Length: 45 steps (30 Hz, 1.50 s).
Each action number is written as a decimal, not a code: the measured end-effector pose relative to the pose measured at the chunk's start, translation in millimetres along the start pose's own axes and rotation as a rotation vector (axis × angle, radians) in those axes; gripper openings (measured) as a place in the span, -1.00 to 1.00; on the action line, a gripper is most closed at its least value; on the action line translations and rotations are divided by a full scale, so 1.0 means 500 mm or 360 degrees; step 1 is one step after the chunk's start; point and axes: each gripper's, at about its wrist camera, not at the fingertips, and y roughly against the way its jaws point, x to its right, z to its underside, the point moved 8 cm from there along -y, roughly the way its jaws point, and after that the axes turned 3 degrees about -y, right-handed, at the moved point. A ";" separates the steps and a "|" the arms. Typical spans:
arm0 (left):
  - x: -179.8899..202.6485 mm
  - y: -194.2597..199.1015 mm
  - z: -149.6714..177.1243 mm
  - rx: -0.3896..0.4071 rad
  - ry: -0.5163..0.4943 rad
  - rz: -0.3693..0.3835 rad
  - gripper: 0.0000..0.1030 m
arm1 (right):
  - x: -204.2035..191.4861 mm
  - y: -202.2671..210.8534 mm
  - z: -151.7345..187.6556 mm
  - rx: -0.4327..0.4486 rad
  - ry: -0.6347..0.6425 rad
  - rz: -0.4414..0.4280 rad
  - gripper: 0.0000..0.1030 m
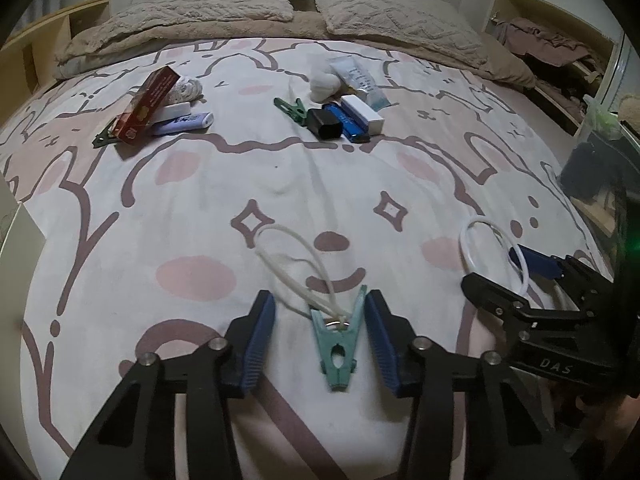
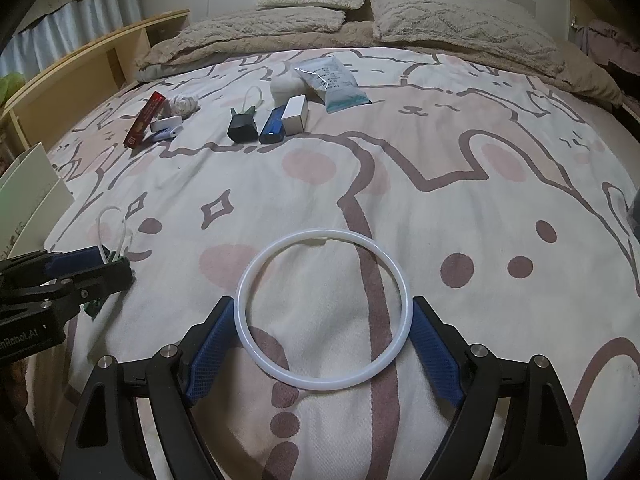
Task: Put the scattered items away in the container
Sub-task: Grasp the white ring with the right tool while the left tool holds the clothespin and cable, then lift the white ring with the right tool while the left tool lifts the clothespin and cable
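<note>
The bedspread (image 2: 460, 208), printed with outlined rabbits and pink patches, carries everything. On the black body of the right gripper (image 1: 494, 276), seen from the left wrist, the letters "DAS" can be read; on the left gripper (image 2: 94, 276), seen from the right wrist, part of a word ending "nRobot.AI" shows. Both tools tilt steeply down toward the cloth.

The white ring (image 2: 322, 310) lies flat between the right gripper's blue pads (image 2: 210, 354), its rim touching or just inside each pad; whether they press it cannot be told.

The teal clothespin (image 1: 340, 340) lies between the left gripper's (image 1: 320, 332) fingers, long axis along them, forked end pointing away from the tool, a white cord loop (image 1: 296, 264) trailing ahead. The right pad touches its prong; the left pad stands apart, so it is not gripped.

Well ahead lie a red box (image 1: 146, 106), a black case (image 1: 325, 124) and a white box (image 1: 362, 114).
</note>
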 end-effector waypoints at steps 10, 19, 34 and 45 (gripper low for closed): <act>0.018 -0.002 0.002 -0.0012 -0.0027 0.0033 -0.42 | 0.004 0.000 -0.003 0.0007 0.0025 0.0034 0.67; 0.014 -0.002 -0.003 -0.0009 0.0048 0.0101 -0.42 | 0.004 0.013 -0.008 0.0061 0.0013 0.0065 0.63; 0.006 0.027 -0.017 0.0059 0.0057 0.0108 -0.42 | 0.002 0.070 -0.026 0.0207 -0.0014 0.0056 0.63; -0.008 0.071 -0.010 0.0116 0.0085 0.0078 -0.42 | -0.007 0.122 -0.005 0.0240 -0.0088 0.0003 0.63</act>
